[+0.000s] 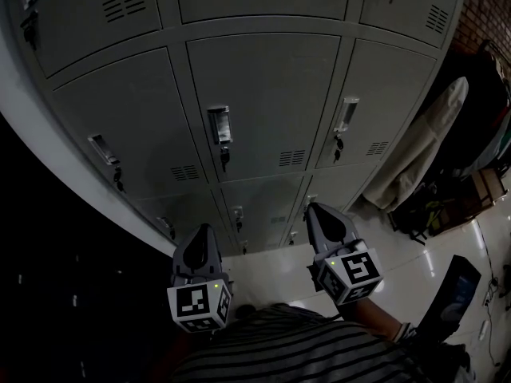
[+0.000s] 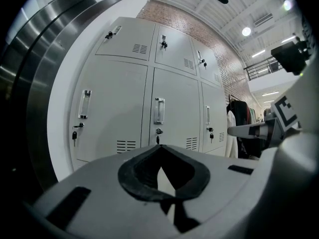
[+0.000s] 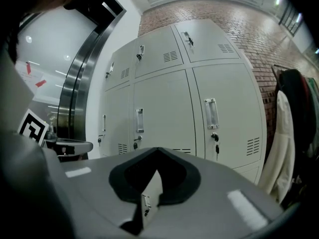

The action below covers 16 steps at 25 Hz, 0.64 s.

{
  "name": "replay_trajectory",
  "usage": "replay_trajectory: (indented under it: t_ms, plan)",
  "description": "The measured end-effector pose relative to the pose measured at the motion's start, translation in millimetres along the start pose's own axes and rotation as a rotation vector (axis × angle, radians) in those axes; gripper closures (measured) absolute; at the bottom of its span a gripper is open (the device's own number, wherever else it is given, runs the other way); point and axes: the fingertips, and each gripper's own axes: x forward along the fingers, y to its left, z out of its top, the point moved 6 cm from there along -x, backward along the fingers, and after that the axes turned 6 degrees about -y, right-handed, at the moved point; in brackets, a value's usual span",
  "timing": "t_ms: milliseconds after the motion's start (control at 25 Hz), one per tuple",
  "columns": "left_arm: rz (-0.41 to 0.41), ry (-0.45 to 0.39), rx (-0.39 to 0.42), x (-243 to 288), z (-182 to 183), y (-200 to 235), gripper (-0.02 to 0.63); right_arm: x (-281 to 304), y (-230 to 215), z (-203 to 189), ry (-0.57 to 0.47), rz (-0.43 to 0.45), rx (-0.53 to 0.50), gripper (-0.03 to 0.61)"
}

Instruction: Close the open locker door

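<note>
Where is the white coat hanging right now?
In the head view the white coat hangs at the right, just beside the rightmost column of the lockers.

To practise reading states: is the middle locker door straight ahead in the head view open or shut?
Shut. The middle locker door sits flush, its seams even all round, no dark interior showing.

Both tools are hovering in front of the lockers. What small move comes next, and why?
Probably ease the right gripper forward and down toward the low locker door seen past its shut jaws. That door looks angled, perhaps ajar, while the upper doors sit flush.
</note>
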Motion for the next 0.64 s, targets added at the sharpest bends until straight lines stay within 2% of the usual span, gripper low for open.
replay_trajectory:
  t_ms: [640]
  plan:
    - [0.023, -0.006, 0.003, -3.7, 5.0, 1.4, 0.611, 6.1, 5.4, 1.7, 0.009, 0.046, -0.013, 0.578]
